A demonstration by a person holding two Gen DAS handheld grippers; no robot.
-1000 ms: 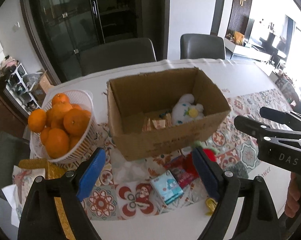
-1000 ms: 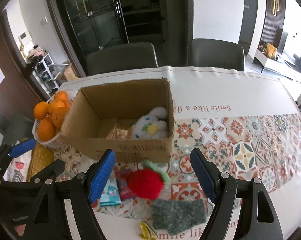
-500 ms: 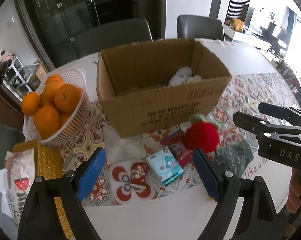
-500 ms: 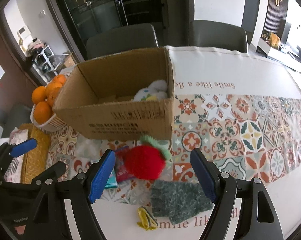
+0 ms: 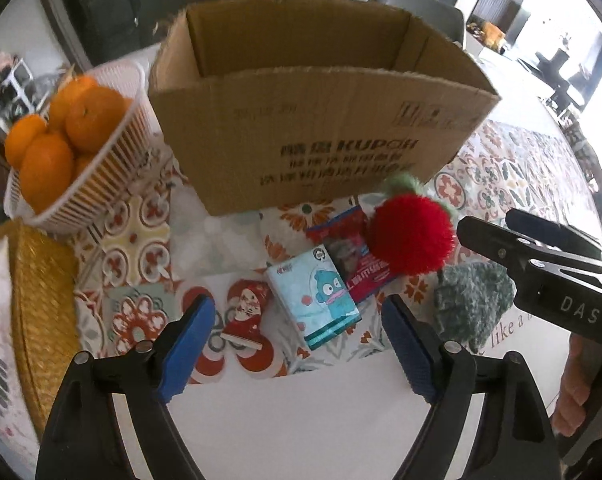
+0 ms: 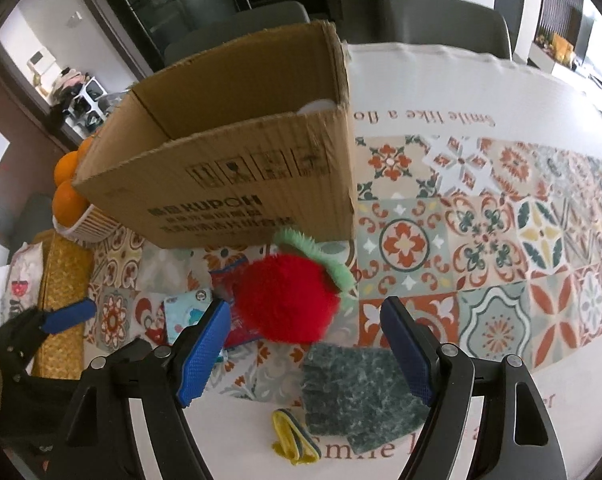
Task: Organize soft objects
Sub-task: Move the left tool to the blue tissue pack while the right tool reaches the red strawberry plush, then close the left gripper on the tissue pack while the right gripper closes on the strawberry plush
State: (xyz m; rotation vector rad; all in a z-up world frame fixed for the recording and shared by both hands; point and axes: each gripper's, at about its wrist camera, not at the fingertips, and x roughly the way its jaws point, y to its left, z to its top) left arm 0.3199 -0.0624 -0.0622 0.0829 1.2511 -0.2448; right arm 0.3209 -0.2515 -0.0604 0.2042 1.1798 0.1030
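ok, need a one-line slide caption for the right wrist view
Open right gripper lines up on the red plush strawberry lying in front of the cardboard box, green cloth beside it.

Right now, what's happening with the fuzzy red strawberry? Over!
Both tongs open, left and right, empty. Fuzzy red strawberry toy on the tablecloth before the brown cardboard box, ungrasped. Green fuzzy cloth beside it.

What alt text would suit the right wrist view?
The open right claw hovers just short of a red strawberry plush lying on a patterned tablecloth in front of a cardboard box. A green fuzzy cloth and a yellow band lie nearer the camera.
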